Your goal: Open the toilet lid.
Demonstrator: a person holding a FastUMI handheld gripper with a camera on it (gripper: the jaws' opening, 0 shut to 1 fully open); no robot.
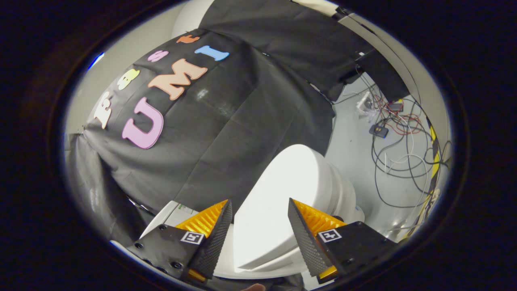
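A white toilet stands against the black cloth wall, seen at a tilt. Its lid (278, 202) lies down flat over the seat and bowl (343, 194). My gripper (260, 206) hovers above the lid's rear part, with the lid's white surface showing in the gap between the two fingers. The fingers (218, 238) are black with orange backing and stand well apart, open, pressing on nothing. The white cistern top (171, 216) shows just beyond the left finger.
Grey floor (351, 149) lies beside the toilet. On it beyond the bowl are tangled black, red and white cables (398, 161) and a small black box (378, 130). A yellow-and-black strip (434, 149) runs along the floor's far side. Something pale, perhaps a fingertip, (253, 287) peeks in below the fingers.
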